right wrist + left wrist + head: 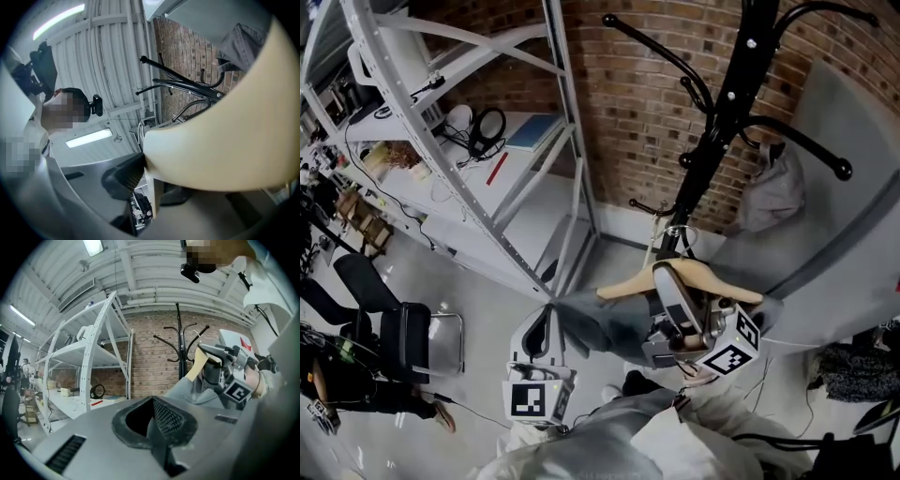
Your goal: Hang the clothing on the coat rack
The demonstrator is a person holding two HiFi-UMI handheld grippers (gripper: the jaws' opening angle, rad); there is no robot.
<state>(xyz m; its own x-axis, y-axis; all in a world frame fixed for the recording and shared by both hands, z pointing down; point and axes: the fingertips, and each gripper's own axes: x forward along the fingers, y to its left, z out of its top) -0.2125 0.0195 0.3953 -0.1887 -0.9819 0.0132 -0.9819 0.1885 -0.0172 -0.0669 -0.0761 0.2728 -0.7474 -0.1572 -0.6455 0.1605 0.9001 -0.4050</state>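
Wooden hanger (628,284), carrying the grey garment (600,323), is pinched by the right gripper (668,277) and angled up, likely to reach the far coat rack (727,103); the left gripper (546,328) is pressed together, empty.

- The left gripper (546,328) and right gripper (673,286) are cased in grey plastic.
- A cube (532,400) marked with black-and-white squares is carried on each.
- Dark, mesh-textured pads (171,420) are fitted.
- Pale clothing (609,450) is worn.
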